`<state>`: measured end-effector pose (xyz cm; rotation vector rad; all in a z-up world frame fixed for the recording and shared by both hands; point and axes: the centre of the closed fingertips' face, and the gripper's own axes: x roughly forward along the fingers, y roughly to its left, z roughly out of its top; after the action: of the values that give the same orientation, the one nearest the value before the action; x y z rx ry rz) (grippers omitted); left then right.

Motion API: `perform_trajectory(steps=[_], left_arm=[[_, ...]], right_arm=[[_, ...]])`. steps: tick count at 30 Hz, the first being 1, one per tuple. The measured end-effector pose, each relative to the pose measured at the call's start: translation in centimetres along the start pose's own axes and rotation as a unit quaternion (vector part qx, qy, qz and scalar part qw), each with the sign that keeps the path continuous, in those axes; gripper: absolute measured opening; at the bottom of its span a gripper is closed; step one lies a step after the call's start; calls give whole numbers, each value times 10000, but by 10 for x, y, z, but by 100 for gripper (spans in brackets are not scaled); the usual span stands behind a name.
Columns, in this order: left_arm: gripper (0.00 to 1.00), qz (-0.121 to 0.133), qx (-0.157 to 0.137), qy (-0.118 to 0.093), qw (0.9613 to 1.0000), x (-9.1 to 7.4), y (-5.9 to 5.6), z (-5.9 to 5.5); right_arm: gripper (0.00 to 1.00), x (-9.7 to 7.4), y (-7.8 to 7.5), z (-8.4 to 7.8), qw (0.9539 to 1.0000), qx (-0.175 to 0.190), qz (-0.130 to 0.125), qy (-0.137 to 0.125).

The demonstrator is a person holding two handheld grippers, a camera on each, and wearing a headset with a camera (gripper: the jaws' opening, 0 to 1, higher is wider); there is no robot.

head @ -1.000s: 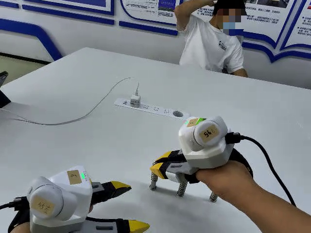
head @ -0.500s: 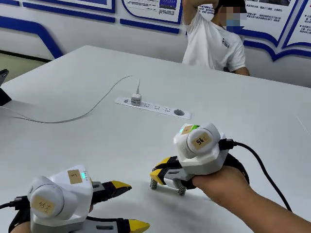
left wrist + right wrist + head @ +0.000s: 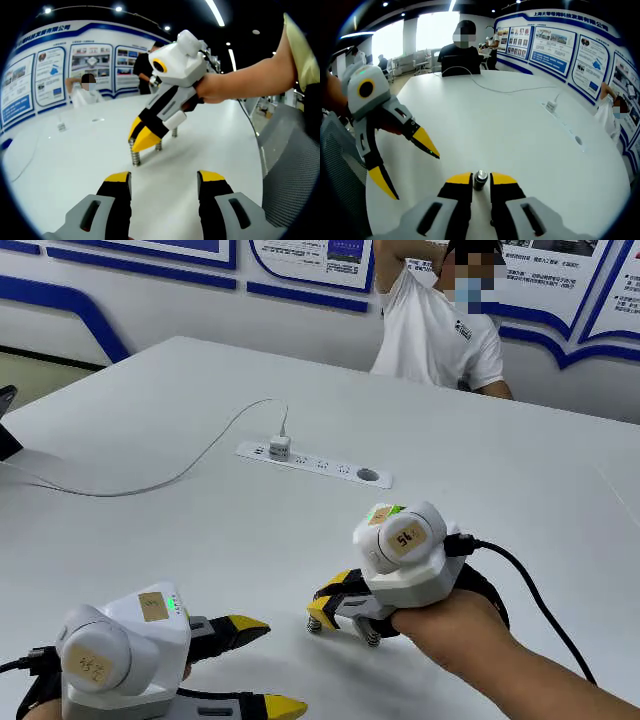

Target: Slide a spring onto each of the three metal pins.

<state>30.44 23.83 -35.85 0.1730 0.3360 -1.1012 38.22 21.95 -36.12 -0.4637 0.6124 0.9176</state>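
My right gripper [image 3: 328, 602] is clamped on the spring [image 3: 135, 154] at the left end of the pin row, on the near part of the table [image 3: 200, 520]. My left gripper [image 3: 165, 176] hangs empty at near left, jaws apart. I judge this the last fitting, since the middle pin [image 3: 158, 146] and right-end pin [image 3: 174, 132] appear to carry coils; next, press straight down to seat, then release and lift clear.

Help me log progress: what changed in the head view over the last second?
The right gripper sank lower and slightly left, its jaws closed around the top of the leftmost spring-covered metal pin. The open left gripper and white power strip stayed put.
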Motion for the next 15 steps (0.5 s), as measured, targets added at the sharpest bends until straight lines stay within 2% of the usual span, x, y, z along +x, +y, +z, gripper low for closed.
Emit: perform_trajectory(steps=[15], left_arm=[[55,16,17,-25,10000,-1,0,5]], right_arm=[[20,-17,2,-1,9998,115,-87,-163]])
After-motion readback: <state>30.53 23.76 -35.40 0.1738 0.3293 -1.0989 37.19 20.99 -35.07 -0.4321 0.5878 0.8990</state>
